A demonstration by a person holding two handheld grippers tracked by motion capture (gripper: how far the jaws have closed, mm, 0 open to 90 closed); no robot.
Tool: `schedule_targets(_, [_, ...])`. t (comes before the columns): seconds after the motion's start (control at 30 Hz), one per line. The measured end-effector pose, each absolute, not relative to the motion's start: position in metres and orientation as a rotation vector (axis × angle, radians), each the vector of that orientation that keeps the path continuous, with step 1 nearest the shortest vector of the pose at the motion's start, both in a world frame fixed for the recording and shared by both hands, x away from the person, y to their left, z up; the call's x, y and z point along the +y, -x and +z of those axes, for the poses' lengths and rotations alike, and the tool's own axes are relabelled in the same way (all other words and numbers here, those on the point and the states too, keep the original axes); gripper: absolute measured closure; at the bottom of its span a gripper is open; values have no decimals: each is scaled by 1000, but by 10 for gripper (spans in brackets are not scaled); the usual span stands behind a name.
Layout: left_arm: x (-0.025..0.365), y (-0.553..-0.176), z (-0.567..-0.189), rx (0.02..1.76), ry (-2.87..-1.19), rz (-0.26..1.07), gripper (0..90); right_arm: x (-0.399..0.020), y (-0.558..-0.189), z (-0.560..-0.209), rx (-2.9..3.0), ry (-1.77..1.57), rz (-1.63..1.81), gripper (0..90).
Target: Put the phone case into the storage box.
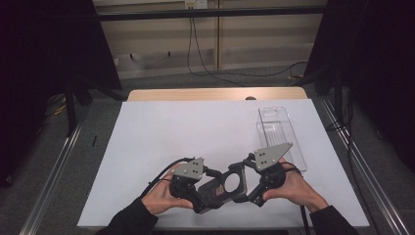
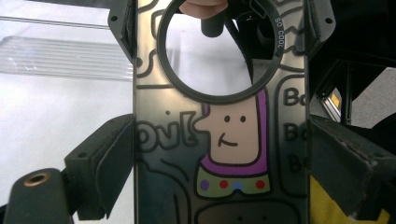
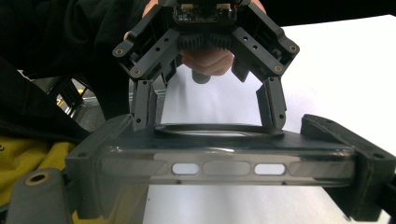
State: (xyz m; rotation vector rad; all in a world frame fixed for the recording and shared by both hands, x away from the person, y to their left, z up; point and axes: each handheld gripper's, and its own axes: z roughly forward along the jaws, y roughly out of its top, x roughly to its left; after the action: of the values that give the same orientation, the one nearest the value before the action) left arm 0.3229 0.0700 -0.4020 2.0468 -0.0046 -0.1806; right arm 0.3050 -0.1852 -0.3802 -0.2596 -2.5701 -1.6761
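Phone case point(image 1: 226, 186) clamped edgewise between both claws, clear tray point(image 1: 280, 133) well apart.

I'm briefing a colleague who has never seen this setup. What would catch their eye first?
First, the dark phone case, held between both grippers near the table's front edge; the left gripper and right gripper each clamp it from a side. The left gripper view shows its cartoon figure under a round ring. Next, the clear plastic tray at the far right of the white table.
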Motion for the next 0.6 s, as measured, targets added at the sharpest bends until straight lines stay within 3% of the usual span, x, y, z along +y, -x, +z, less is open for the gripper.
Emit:
schedule_targets(0.4, [71,-323,-401,32,-2013,-168,116,-186,-304,-375,-2579,291,-1681,118])
schedule_targets(0.6, [75,-326,-400,94,-1987,-154,61,-188,-305,-373,-2596,313,-1671,118])
